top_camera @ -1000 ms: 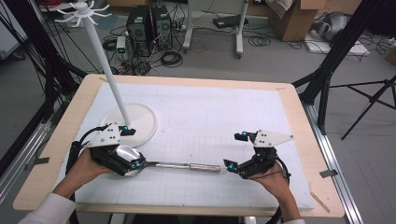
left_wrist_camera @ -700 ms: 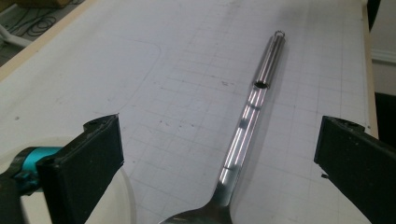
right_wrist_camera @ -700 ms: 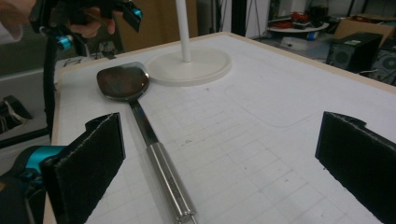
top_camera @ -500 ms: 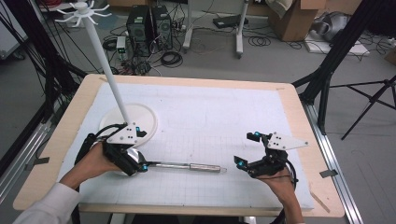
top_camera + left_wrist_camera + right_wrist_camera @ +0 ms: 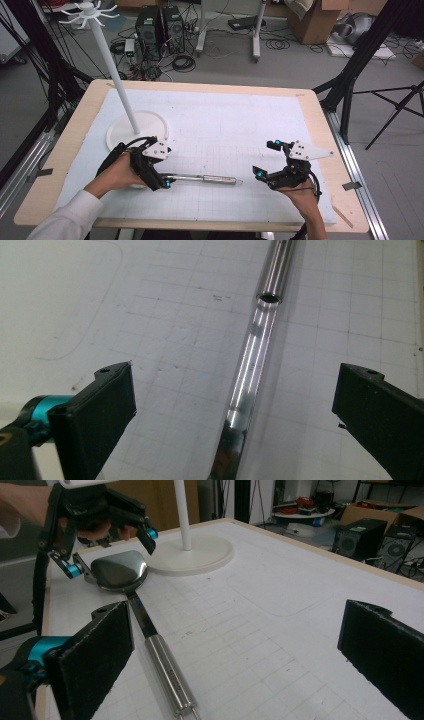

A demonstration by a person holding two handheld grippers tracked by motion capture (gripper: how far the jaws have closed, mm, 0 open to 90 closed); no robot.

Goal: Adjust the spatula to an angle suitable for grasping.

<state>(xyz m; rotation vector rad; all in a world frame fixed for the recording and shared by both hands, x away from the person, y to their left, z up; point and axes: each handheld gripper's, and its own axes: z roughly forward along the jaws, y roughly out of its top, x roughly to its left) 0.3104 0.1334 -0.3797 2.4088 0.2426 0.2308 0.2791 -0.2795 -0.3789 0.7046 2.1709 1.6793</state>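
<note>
A: Item one?
B: Ladle point(image 5: 200, 178), steel, flat on the mat point(image 5: 225, 125); bowl by the stand point(image 5: 137, 131) base, handle running toward the right gripper point(image 5: 264, 159).

A: Left gripper point(image 5: 161, 181)?
B: Over the bowel end. Jaws wide, just closing a little, astride the shaft, pads clear of it.

A: Right gripper?
B: Just beyond the handle tip. Jaws wide, nothing between them.

A: Stand?
B: White, upright, round base touching nothing but the mat.
</note>
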